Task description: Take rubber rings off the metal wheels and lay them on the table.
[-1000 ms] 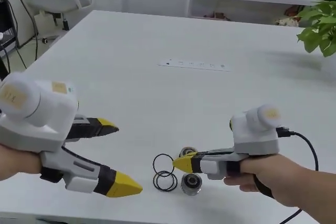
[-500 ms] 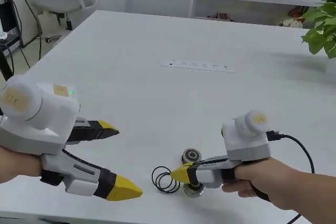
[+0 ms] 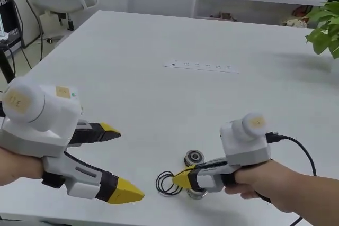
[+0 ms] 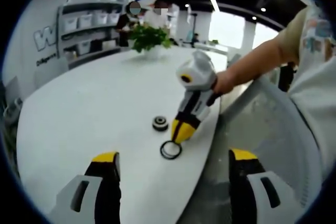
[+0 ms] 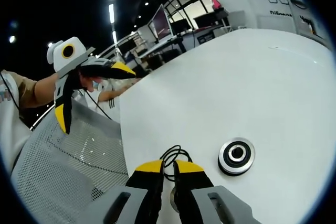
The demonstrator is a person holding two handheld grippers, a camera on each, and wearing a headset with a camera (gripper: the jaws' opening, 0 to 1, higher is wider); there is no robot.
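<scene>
Near the front edge of the white bench [image 3: 159, 93], the right tool [image 3: 179, 179], tips pressed together, is down over a small silver metal wheel [image 3: 197, 195] beside thin black rubber rings [image 3: 165, 182], the left tool [image 3: 124, 162] hangs spread wide, and next, I think, a ring must be peeled off.

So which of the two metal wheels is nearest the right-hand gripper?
The front wheel, partly hidden under the right gripper; the other wheel sits apart behind.
</scene>
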